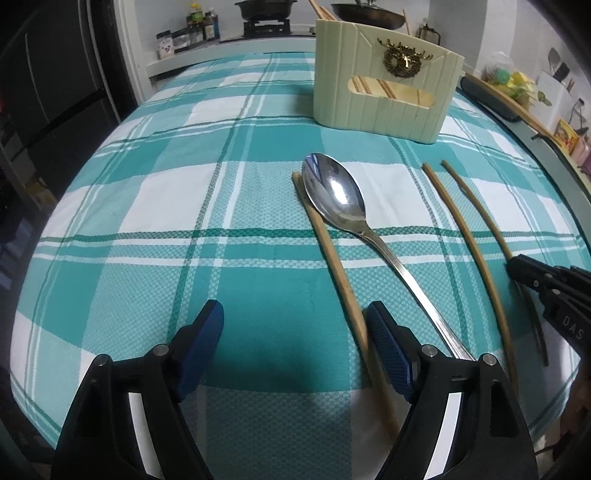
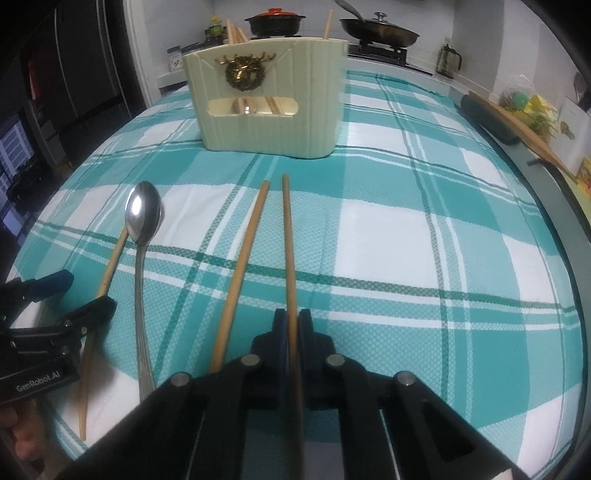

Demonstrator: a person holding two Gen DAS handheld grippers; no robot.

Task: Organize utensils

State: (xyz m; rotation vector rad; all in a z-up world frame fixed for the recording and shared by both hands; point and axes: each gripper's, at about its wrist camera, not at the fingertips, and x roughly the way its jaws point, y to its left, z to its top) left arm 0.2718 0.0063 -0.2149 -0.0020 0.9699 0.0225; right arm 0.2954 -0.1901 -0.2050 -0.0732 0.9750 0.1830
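Observation:
A cream utensil holder (image 1: 384,85) (image 2: 273,96) with a gold deer emblem stands at the far side of the checked tablecloth and holds chopsticks. A metal spoon (image 1: 334,194) (image 2: 142,218) lies beside a wooden chopstick (image 1: 332,258) (image 2: 110,266). Two more chopsticks lie to the right (image 1: 469,251) (image 2: 242,266). My left gripper (image 1: 295,328) is open, just left of the spoon-side chopstick; its right finger (image 1: 388,343) is against it. My right gripper (image 2: 291,321) is shut on the rightmost chopstick (image 2: 288,236), low over the cloth.
The teal and white tablecloth (image 1: 166,206) covers the table. Behind it are a stove with a pot (image 2: 275,22) and a pan (image 2: 376,27), jars (image 1: 184,37) and a glass pot (image 2: 448,59). A wooden board (image 2: 517,122) lies along the right edge.

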